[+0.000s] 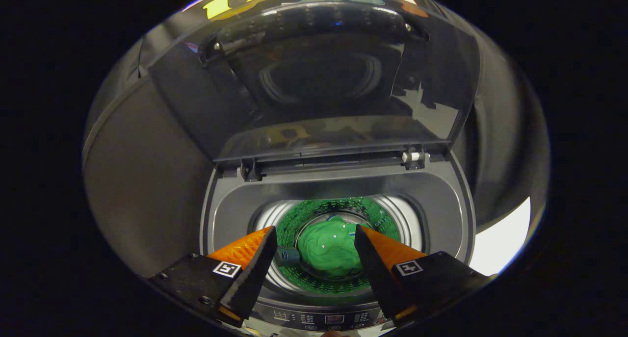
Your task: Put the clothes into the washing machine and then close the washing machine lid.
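The cloth (329, 251) lies in the drum (338, 244), low in the middle of the frame. The gripper (314, 244) hangs above it, fingers apart and empty. Loading seems done — next comes the lid (314, 77), which stands open in the upper half and must be brought down.

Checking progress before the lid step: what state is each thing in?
Lid: open, raised upright at the back.
Drum: holds the garment.
Green garment: bunched in the drum bottom, released.
Gripper: jaws open, empty, above the drum opening.
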`<action>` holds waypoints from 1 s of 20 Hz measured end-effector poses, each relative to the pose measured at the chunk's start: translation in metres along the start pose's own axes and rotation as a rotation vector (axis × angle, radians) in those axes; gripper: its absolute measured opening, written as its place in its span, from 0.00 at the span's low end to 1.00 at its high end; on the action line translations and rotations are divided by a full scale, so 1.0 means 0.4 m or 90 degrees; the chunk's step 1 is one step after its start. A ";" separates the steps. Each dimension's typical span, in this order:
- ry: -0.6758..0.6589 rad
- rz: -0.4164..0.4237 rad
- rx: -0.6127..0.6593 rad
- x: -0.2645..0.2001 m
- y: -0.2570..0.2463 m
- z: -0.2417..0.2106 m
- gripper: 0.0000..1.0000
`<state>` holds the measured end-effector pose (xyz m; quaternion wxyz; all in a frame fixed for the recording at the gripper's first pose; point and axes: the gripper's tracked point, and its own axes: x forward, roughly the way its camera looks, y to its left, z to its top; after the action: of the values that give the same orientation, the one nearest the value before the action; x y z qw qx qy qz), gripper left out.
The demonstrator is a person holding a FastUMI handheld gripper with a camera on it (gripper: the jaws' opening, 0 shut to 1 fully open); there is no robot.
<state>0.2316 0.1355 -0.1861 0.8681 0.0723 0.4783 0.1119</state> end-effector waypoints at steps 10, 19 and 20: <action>-0.071 0.029 -0.019 -0.123 0.031 0.104 0.98; -0.114 0.029 -0.020 -0.211 0.013 0.173 0.98; -0.119 0.025 -0.022 -0.226 0.010 0.180 0.98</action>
<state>0.2452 0.1142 -0.0734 0.9076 0.0767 0.3919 0.1297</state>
